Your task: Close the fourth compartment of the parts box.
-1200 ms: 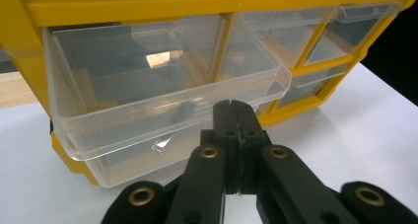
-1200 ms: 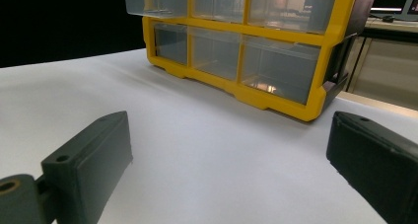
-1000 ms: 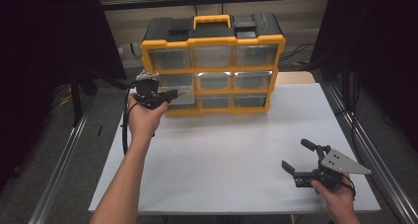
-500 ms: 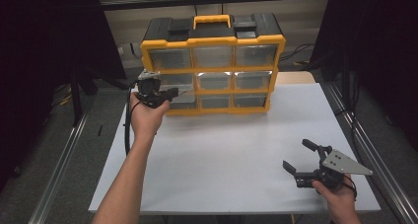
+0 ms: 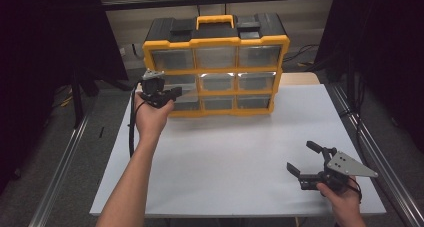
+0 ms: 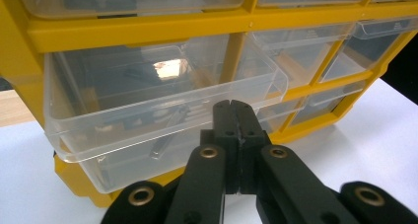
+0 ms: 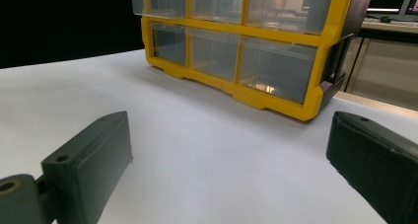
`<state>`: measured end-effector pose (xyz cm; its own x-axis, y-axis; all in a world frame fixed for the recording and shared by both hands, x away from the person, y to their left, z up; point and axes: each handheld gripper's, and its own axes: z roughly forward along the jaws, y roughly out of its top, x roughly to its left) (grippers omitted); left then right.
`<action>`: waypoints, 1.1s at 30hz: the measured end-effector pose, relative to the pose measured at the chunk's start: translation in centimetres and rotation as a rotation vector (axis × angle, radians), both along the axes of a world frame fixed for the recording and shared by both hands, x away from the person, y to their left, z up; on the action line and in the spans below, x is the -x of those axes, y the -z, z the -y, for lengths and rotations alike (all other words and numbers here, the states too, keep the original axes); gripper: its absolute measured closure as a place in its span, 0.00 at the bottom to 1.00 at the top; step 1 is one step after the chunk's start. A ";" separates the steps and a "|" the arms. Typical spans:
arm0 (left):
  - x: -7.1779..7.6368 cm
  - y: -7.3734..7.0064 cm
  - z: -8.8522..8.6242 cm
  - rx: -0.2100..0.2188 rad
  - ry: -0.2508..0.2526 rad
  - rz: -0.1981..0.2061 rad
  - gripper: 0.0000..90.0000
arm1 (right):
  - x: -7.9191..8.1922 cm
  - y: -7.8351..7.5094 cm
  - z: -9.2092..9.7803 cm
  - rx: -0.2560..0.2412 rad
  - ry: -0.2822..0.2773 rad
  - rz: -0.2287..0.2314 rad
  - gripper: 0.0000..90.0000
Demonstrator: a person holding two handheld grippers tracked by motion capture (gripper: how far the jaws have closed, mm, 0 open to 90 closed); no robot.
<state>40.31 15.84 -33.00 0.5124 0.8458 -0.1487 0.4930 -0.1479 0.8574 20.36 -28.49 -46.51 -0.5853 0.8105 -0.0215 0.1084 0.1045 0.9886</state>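
A yellow and black drawer organizer [image 5: 215,67] with clear drawers stands at the back of the white table [image 5: 235,152]. My left gripper [image 5: 171,93] is at its left side, level with the middle row. In the left gripper view the jaws are pressed together, and the left gripper [image 6: 235,105] has its tips against the front lip of a clear drawer [image 6: 148,100] that sticks out of the yellow frame [image 6: 148,29]. I cannot tell whether the lip is pinched. My right gripper [image 5: 300,156] rests near the front right of the table, jaws wide apart, nothing between them.
The right gripper [image 7: 231,150] looks across bare white table at the organizer [image 7: 276,34]. A black cable [image 5: 132,122] hangs from the left gripper. Metal rails [image 5: 65,157] run along both sides of the table, with dark curtains beyond.
The left gripper has shifted slightly right along the organizer's front. The right gripper has stayed in place.
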 end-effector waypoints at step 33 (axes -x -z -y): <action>-0.8 0.1 0.8 -0.001 -0.029 0.018 1.00 | 0.0 0.0 0.0 -0.001 0.000 -0.002 0.03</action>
<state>41.14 15.08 -33.10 0.4902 0.8605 -0.1387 0.4820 -0.1350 0.8657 20.36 -28.50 -46.51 -0.5853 0.8105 -0.0197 0.1101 0.1036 0.9885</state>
